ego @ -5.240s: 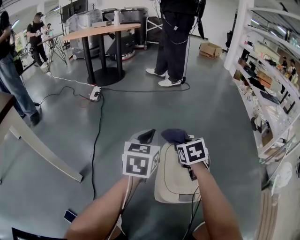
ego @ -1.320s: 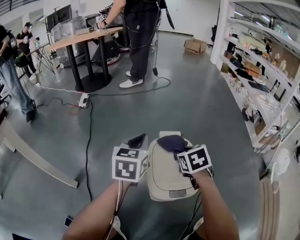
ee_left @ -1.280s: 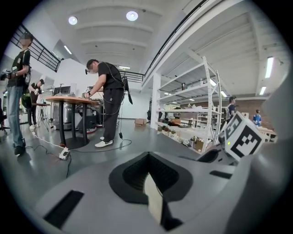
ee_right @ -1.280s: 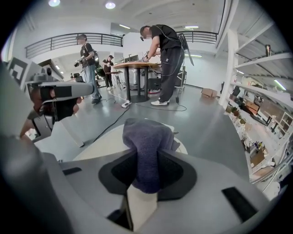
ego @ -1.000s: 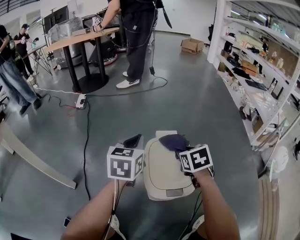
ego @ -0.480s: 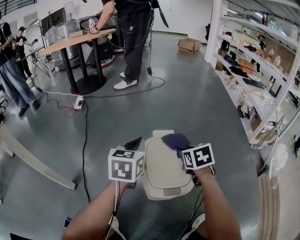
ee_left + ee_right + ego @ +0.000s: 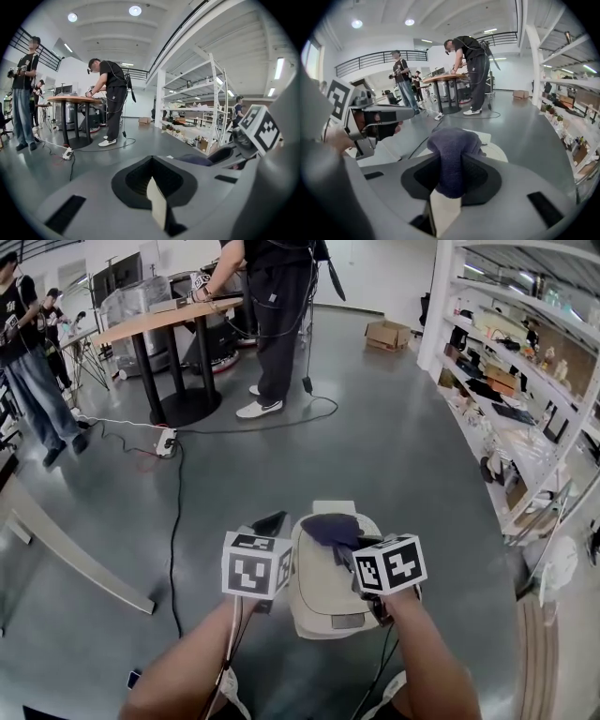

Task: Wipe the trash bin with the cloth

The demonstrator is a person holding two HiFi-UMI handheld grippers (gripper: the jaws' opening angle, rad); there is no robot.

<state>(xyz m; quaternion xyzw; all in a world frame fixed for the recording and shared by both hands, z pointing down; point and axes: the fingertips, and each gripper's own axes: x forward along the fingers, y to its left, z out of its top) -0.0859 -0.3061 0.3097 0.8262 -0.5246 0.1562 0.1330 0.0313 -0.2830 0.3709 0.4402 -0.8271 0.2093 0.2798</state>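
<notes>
The beige trash bin stands on the grey floor just ahead of me, with its lid seen from above. A dark purple cloth lies bunched on the far part of the lid, and my right gripper is shut on it. In the right gripper view the cloth hangs out between the jaws over the pale lid. My left gripper hovers beside the bin's left edge, shut and holding nothing. It shows as a grey arm in the right gripper view.
A black cable runs along the floor at left to a power strip. A person stands at a round table farther off. Shelves line the right side. A pale beam crosses the floor at left.
My right gripper has dragged the cloth leftward across the far part of the lid. The left gripper stays beside the bin's left edge.
</notes>
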